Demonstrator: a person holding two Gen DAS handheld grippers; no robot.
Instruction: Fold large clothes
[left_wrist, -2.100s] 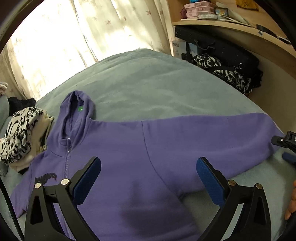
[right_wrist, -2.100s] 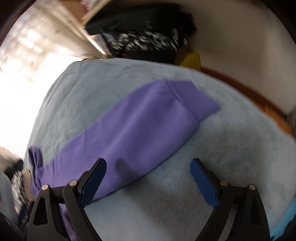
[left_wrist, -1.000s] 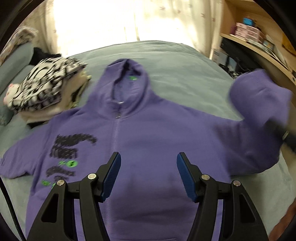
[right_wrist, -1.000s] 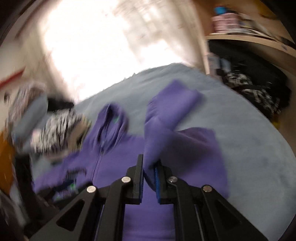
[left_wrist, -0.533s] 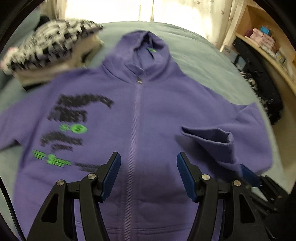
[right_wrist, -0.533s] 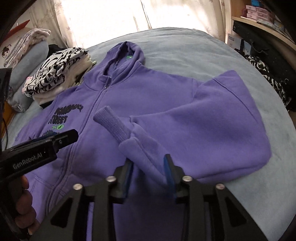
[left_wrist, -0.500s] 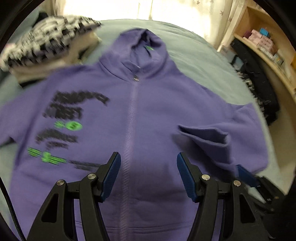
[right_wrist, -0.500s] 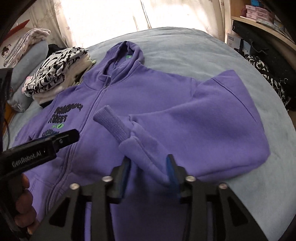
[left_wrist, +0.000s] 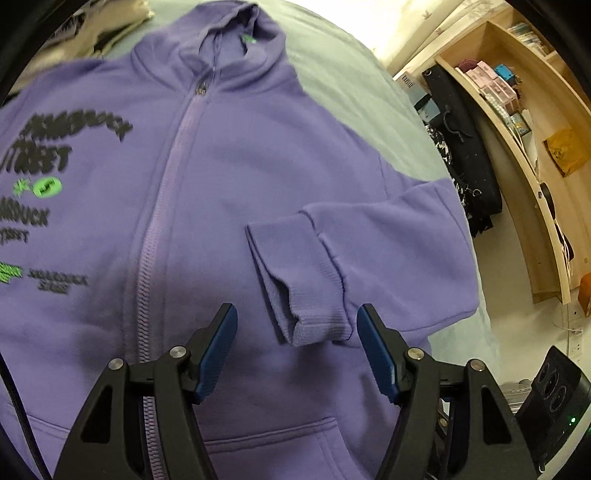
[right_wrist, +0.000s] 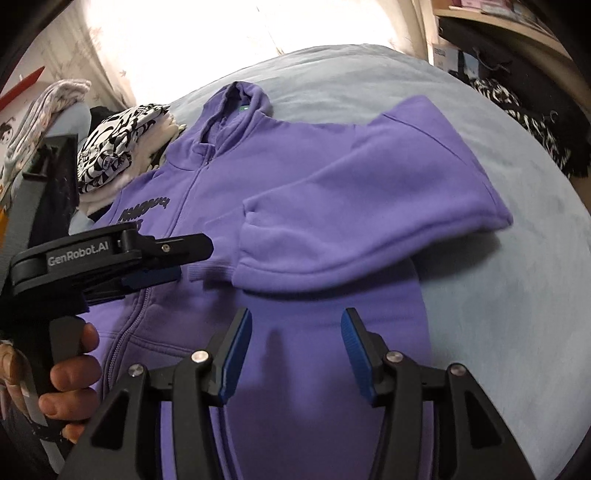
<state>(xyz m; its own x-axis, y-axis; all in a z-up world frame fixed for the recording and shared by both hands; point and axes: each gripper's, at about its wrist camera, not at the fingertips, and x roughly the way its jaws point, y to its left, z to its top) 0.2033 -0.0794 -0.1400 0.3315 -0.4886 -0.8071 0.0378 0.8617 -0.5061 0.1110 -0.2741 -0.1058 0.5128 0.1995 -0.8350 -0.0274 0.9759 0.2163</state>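
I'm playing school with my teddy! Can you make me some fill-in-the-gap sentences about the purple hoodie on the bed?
1. The colour of the hoodie is ____.
2. The sleeve on the side near the shelf is folded over the hoodie's ____.
3. The zipper is pulled ____ nearly to the collar.
4. The little round logo among the black chest letters is ____.

Missing words: purple; front; shut; green
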